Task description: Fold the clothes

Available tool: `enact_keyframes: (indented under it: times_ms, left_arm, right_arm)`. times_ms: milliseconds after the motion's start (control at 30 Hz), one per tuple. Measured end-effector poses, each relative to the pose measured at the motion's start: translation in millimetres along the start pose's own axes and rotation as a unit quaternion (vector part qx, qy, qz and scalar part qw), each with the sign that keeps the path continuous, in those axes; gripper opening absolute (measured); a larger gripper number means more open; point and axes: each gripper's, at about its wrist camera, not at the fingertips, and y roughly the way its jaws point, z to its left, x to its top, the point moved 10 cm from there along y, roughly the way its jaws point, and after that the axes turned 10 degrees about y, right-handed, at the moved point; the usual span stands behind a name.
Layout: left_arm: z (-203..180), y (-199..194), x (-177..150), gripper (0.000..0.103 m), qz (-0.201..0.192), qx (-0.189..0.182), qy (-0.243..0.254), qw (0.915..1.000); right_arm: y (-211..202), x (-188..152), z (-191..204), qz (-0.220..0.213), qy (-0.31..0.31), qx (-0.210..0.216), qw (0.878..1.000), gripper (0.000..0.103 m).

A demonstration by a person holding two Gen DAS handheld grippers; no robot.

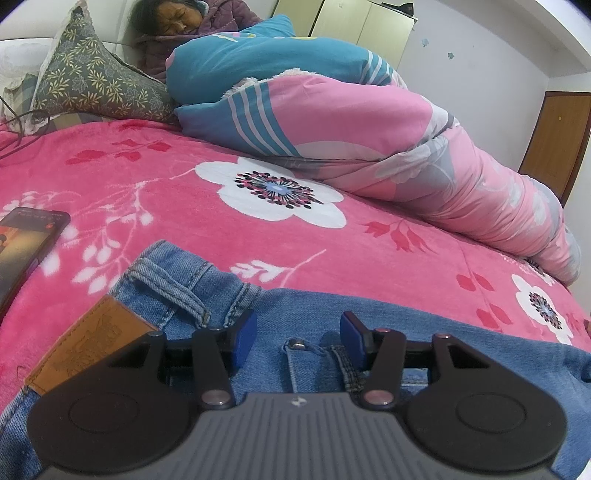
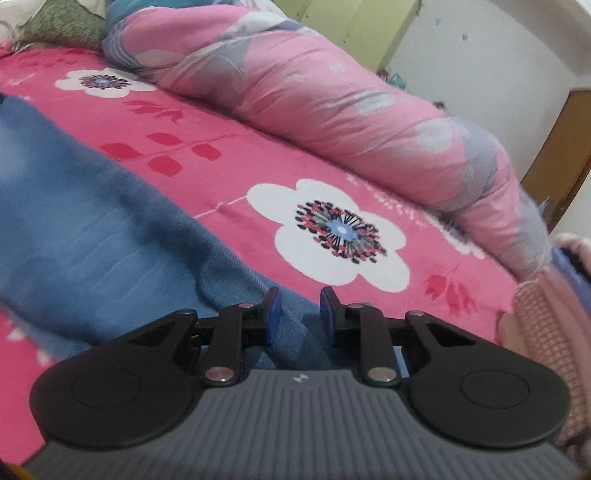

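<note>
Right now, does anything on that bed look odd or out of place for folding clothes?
Yes. A phone lies on the pink blanket just beyond the jeans, screen lit, near the folding area. A person also lies under the rolled quilt at the far side. The jeans themselves look undamaged.

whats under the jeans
The jeans lie flat on the pink flowered blanket, which shows all around them. Whatever lies beneath the denim itself is covered. A phone lies beside them, not under.
</note>
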Motion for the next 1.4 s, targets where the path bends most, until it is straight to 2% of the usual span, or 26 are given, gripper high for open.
enact_keyframes:
  times_ms: [133,200,267,367,467,567,667,733,833,933,1033,1100,1133,1167,1200,1233,1400]
  left_arm:
    - [1.0,-0.1,0.1,0.052,-0.001,-0.002,-0.003,1.0000]
    - [1.1,0.0,-0.1,0.052,-0.001,-0.003,-0.004,1.0000]
    - [1.0,0.1,-0.2,0.052,-0.001,-0.003,-0.003,1.0000]
    - [0.8,-0.1,-0.3,0.052,-0.001,-0.002,-0.003,1.0000]
    - [0.7,-0.3,-0.3,0.052,-0.001,-0.002,-0.002,1.0000]
    - [0.3,-0.5,-0.5,0.052,0.000,-0.001,-0.001,1.0000]
    - [-0.1,-0.2,-0.7,0.052,0.001,0.001,0.001,1.0000]
    - [-0.6,0.0,-0.9,0.052,0.002,0.003,0.003,1.0000]
    - [-1.4,0.8,-1.2,0.052,0.003,0.006,0.007,0.9999]
    - [-1.8,1.2,-1.5,0.052,0.005,0.009,0.011,0.9999]
    - [-2.2,1.3,-1.7,0.052,0.005,0.012,0.013,0.9998]
    - [-2.8,1.4,-1.6,0.052,0.006,0.012,0.015,0.9998]
    - [-3.2,1.3,-1.6,0.052,0.006,0.012,0.017,0.9998]
    - [-3.5,1.3,-1.5,0.052,0.006,0.013,0.018,0.9997]
    - [-3.7,1.2,-1.5,0.052,0.007,0.014,0.019,0.9997]
    - [-3.9,1.2,-1.6,0.052,0.007,0.014,0.020,0.9997]
    - [-5.1,0.5,-0.3,0.052,0.011,0.018,0.022,0.9995]
  right_arm:
    - [27.3,1.5,-15.3,0.033,0.063,0.013,0.997,0.021]
    - [41.9,-2.2,-28.1,0.057,0.123,0.028,0.990,0.021]
    - [45.8,-2.8,-40.2,0.061,0.181,0.046,0.981,0.021]
    - [19.5,8.7,-74.8,0.007,0.262,0.048,0.964,0.031]
    - [-27.5,8.4,-120.8,-0.056,0.323,0.017,0.945,0.044]
    - [-71.1,-10.9,-151.4,-0.083,0.329,-0.018,0.940,0.051]
    - [-97.0,-46.3,-157.4,-0.066,0.314,-0.045,0.946,0.059]
    - [-106.3,-68.3,-152.5,-0.050,0.301,-0.059,0.950,0.060]
    - [-109.9,-95.1,-135.7,-0.029,0.251,-0.071,0.965,0.063]
    - [-98.7,-102.2,-117.1,-0.015,0.175,-0.084,0.981,0.064]
    - [-87.1,-98.1,-96.5,-0.016,0.111,-0.079,0.991,0.064]
    - [-73.3,-93.1,-86.0,-0.018,0.076,-0.081,0.994,0.062]
    - [-67.7,-91.5,-83.8,-0.012,0.063,-0.086,0.994,0.054]
    - [-62.0,-89.8,-83.1,-0.007,0.054,-0.093,0.994,0.024]
    - [-59.8,-86.8,-87.0,-0.003,0.057,-0.098,0.994,0.007]
    - [-57.9,-83.5,-91.1,0.001,0.061,-0.102,0.993,0.003]
    - [-86.9,-40.1,-118.5,-0.037,0.074,-0.100,0.992,0.003]
